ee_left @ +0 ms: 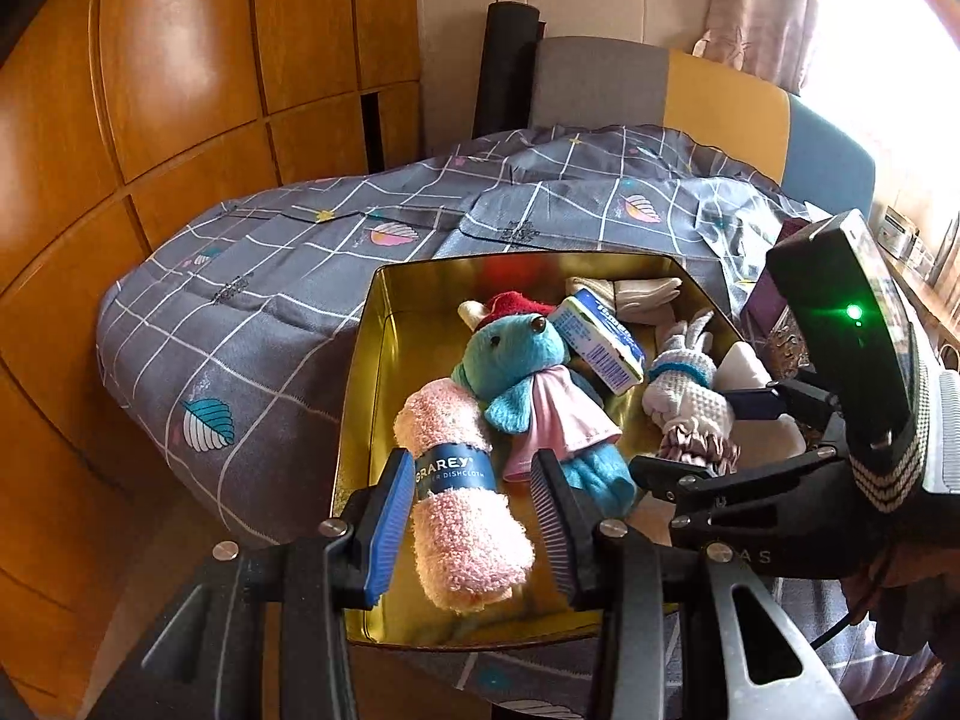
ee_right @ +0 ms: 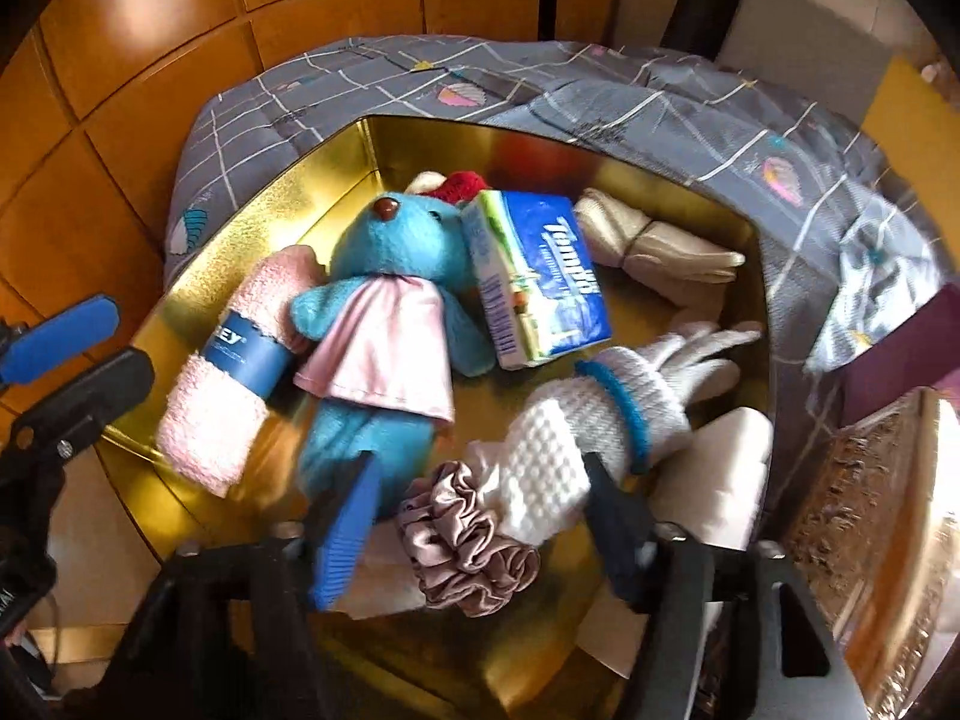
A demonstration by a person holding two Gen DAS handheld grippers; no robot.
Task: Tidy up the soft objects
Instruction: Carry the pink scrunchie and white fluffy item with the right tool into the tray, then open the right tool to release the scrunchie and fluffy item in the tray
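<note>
A gold tin (ee_left: 372,396) (ee_right: 240,228) lies on the bed with soft things inside. A pink rolled dishcloth (ee_left: 468,516) (ee_right: 222,396) lies at its left, with a blue plush toy (ee_left: 516,360) (ee_right: 396,252) beside it. Further right come a tissue pack (ee_left: 600,342) (ee_right: 540,276) and cream gloves (ee_left: 642,294) (ee_right: 660,252). A white knit glove bundle (ee_left: 690,396) (ee_right: 576,432) and a satin scrunchie (ee_left: 702,450) (ee_right: 468,546) lie at the near right. My left gripper (ee_left: 468,528) hovers open over the dishcloth's near end. My right gripper (ee_right: 480,522) (ee_left: 708,441) stands open astride the scrunchie and glove bundle, pads not pressing.
A grey patterned quilt (ee_left: 270,300) (ee_right: 540,78) surrounds the tin. A wooden wardrobe (ee_left: 150,120) stands at the left. A padded headboard (ee_left: 720,96) is behind. A purple box (ee_right: 900,348) sits past the tin's right rim, and a white block (ee_right: 720,468) lies inside at the right.
</note>
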